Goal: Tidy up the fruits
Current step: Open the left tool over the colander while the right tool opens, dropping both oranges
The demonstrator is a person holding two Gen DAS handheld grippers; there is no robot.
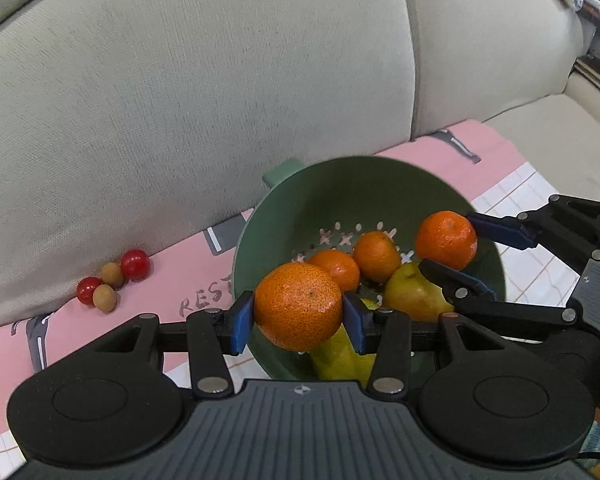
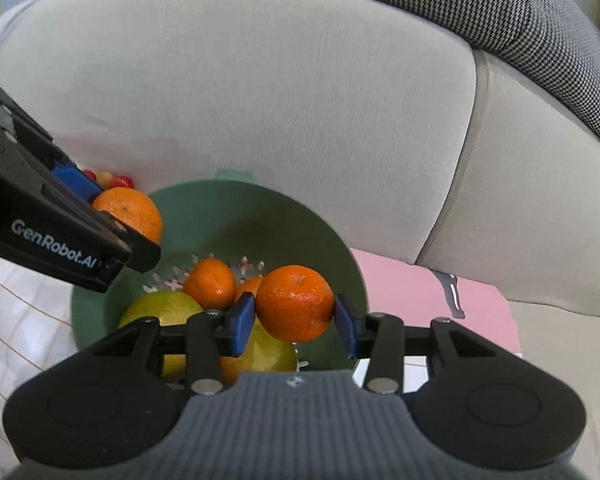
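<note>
the round green plastic colander point(image 1: 284, 216) sits on a pink printed cloth point(image 1: 204, 272) against a beige fabric sofa back point(image 1: 180, 100). the left gripper point(image 1: 298, 320) is clamped on a large orange mandarin point(image 1: 298, 306) over the colander's near rim. the right gripper point(image 2: 296, 318) is clamped on a smaller orange mandarin point(image 2: 295, 302) above the colander. two loose mandarins point(image 1: 374, 256) and yellow-green pears point(image 1: 410, 294) lie inside the colander. small red and tan fruits point(image 1: 112, 278) lie left of the colander.
</note>
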